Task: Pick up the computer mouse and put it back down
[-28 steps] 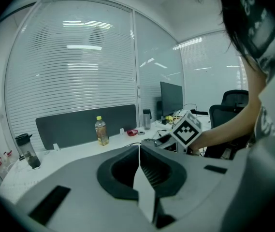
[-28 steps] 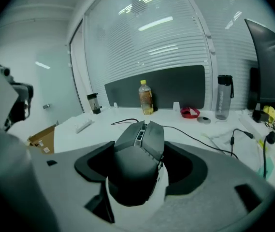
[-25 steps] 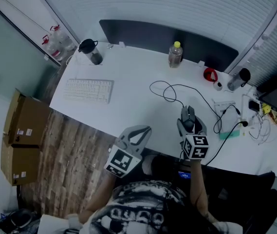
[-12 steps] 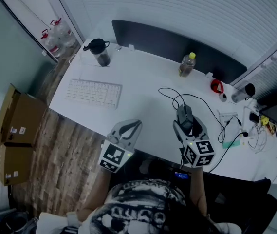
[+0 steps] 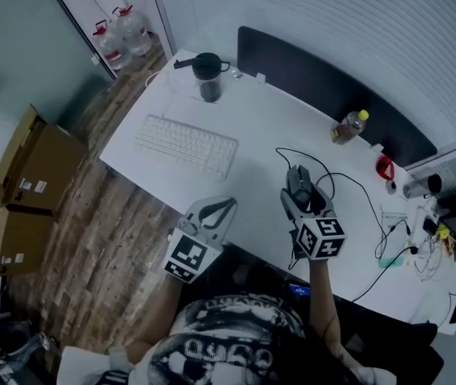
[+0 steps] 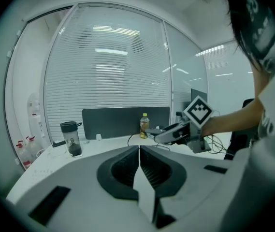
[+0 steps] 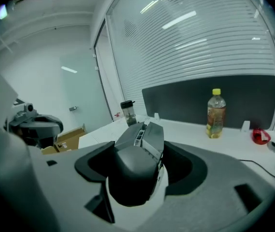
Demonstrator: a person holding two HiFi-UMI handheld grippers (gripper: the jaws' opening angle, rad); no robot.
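Observation:
A dark grey computer mouse (image 5: 298, 184) sits between the jaws of my right gripper (image 5: 303, 196), which is shut on it over the front part of the white desk (image 5: 252, 127). Its black cable (image 5: 348, 184) trails off to the right. In the right gripper view the mouse (image 7: 138, 158) fills the gap between the dark pads of the right gripper (image 7: 139, 154). My left gripper (image 5: 226, 207) hovers at the desk's front edge, shut with nothing in it; in its own view the left gripper (image 6: 139, 151) shows its jaws meeting in a thin line.
A white keyboard (image 5: 185, 145) lies at the desk's left, a dark tumbler (image 5: 207, 77) behind it. A bottle (image 5: 349, 127) and a red object (image 5: 385, 168) stand at the back right, with a tangle of cables beyond. Cardboard boxes (image 5: 27, 175) rest on the wooden floor.
Both grippers have shifted left along the desk's front, the mouse still in the right one. The head view has swung, so the desk now runs diagonally.

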